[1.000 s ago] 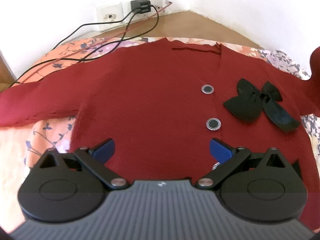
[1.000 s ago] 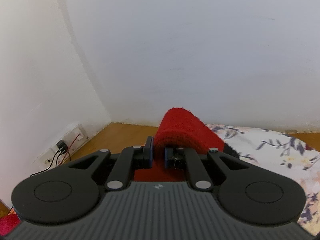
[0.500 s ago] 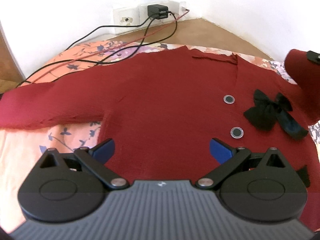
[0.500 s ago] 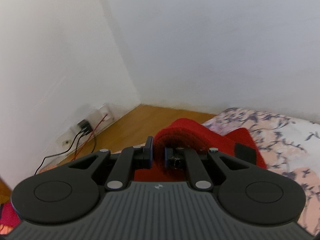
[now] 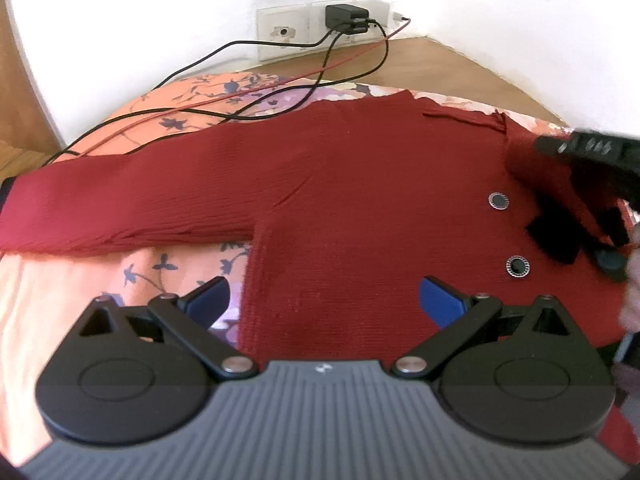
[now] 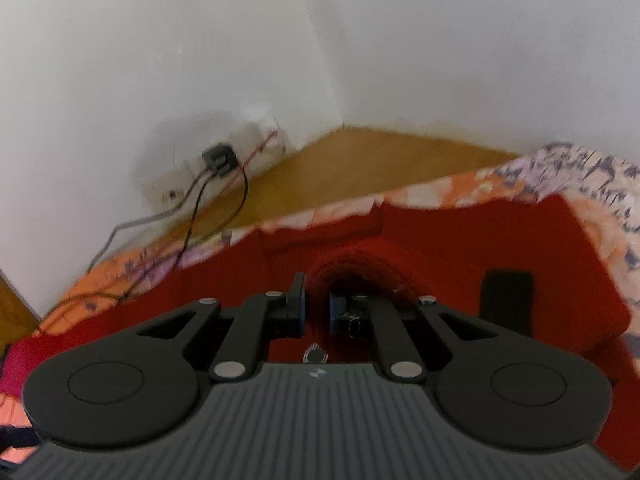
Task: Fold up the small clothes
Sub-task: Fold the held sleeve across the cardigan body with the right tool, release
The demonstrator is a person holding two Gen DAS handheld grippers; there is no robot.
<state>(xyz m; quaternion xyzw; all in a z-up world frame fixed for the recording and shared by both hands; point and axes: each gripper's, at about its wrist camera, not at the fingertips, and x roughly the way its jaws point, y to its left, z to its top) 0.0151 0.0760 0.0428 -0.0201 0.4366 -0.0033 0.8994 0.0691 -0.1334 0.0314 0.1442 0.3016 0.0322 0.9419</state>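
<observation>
While your right gripper (image 6: 316, 314) is pinching the dark red knitted cardigan's (image 5: 360, 208) sleeve cuff (image 6: 352, 268) and your left gripper (image 5: 324, 300) is hovering wide open and empty, you should be laying that sleeve flat across the chest.

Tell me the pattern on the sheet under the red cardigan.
Orange-pink bed sheet with dark blue flower sprigs; clearest in the left wrist view.

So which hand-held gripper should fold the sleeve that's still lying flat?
Left, probably. The left hand-held gripper is open and empty beside the flat sleeve. The right hand-held gripper is shut on the other sleeve, over the cardigan's front.
</observation>
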